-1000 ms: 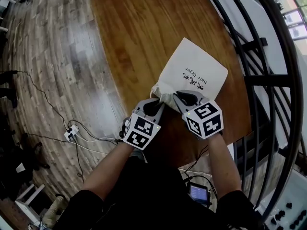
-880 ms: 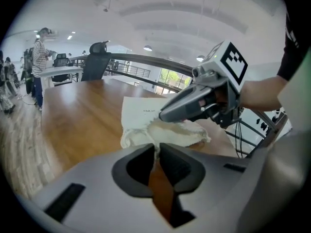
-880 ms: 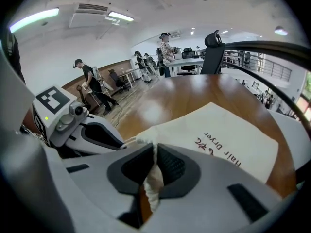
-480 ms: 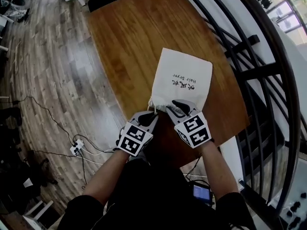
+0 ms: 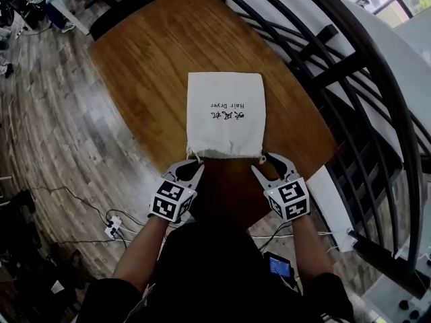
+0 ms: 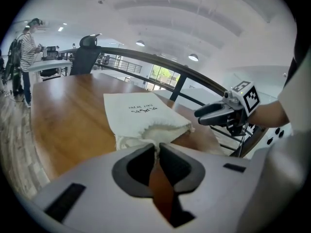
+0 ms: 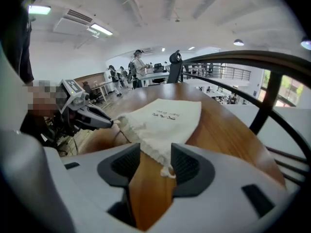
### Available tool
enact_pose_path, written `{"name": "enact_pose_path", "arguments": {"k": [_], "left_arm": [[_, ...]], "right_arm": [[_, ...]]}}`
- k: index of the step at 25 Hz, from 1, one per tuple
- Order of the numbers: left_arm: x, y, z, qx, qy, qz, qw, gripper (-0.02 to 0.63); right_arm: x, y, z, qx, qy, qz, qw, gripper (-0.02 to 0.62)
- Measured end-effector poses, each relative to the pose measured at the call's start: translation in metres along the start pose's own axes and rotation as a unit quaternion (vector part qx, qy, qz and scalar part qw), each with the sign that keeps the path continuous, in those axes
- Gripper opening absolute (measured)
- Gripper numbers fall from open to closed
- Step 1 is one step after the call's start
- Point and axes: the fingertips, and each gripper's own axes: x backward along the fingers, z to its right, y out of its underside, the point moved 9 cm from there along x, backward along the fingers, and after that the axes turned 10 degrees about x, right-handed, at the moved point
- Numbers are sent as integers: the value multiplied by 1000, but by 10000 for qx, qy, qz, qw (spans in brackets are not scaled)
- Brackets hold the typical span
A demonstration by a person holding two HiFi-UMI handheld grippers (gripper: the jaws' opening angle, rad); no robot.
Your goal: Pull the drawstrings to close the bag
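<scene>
Finds the bag flat on the table, toward the near edge, with the mouth facing near. Pinches with the left gripper a white bit at the near left corner of the mouth, most likely the left string; jaws almost together on it. Holds the right gripper at the near right corner, jaws about half wide, having just been opening. Has the knot of the right string between them, but presses on nothing. Shows a mouth puckered along the hem, yet nearly as wide as the bag itself. Judges the closing as begun and not finished. Needs a grip on the right string, then a pull of both strings apart, left and right, until the mouth bunches tight.
</scene>
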Motion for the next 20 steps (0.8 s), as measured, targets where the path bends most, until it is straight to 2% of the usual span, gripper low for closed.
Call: {"name": "enact_pose_path", "arguments": {"k": [4,10,14,20], "left_arm": [[-1,-2,1,-39,-12,-101,9999,41],[-6,0,5,-35,-59,-239,9997,41],[-7,1,5,-24,-91,-244,9997,41],[-11,0,7,46,-75,-228,9997,41]], "right_arm": [[2,23,11,-123,264,-231,9993,195],[-20,43,15,742,104,-851,9935,195],[-31,43,11,898,26,-942,9915,190],[-35,45,2,839,192,-970,9916,111]]}}
